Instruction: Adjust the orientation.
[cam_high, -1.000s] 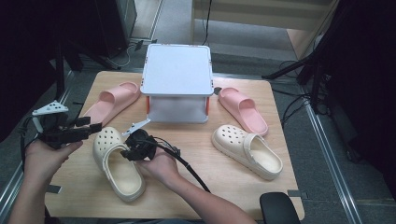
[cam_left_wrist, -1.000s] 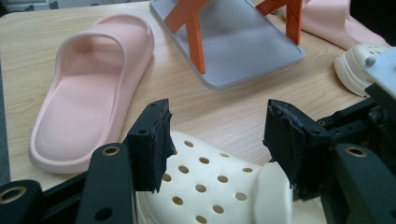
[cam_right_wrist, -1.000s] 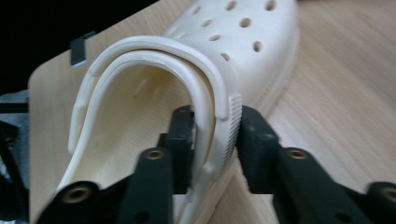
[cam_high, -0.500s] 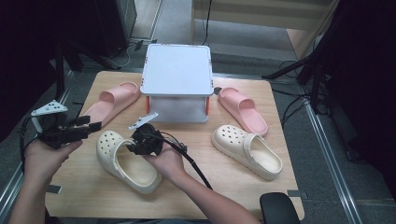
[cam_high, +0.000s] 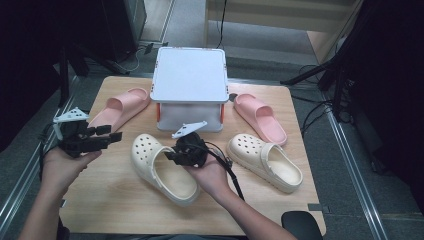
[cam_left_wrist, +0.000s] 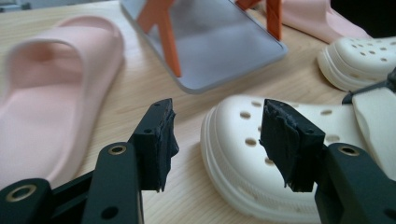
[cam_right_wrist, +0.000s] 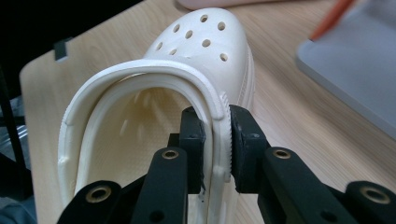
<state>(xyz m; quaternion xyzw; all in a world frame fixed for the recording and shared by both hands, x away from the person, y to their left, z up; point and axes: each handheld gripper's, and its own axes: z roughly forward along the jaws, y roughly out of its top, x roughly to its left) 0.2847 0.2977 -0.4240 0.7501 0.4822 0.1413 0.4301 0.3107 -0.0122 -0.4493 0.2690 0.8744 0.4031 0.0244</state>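
While clamped in right gripper (cam_right_wrist: 215, 149): cream clog (cam_right_wrist: 154, 121) rim, bare wooden table (cam_high: 115, 200) alongside.

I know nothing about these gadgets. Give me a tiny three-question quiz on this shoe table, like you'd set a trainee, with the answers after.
1. True or false: the right tool is clamped on the side wall of the cream perforated foam clog.
2. Which describes the left tool? A: shut on a slipper. B: open, holding nothing. C: shut on the clog.
3. Fill in: the two pink rubber slide sandals lie on either side of the grey-topped stand with ____ legs.

Key: 1 true; 2 B; 3 orange.
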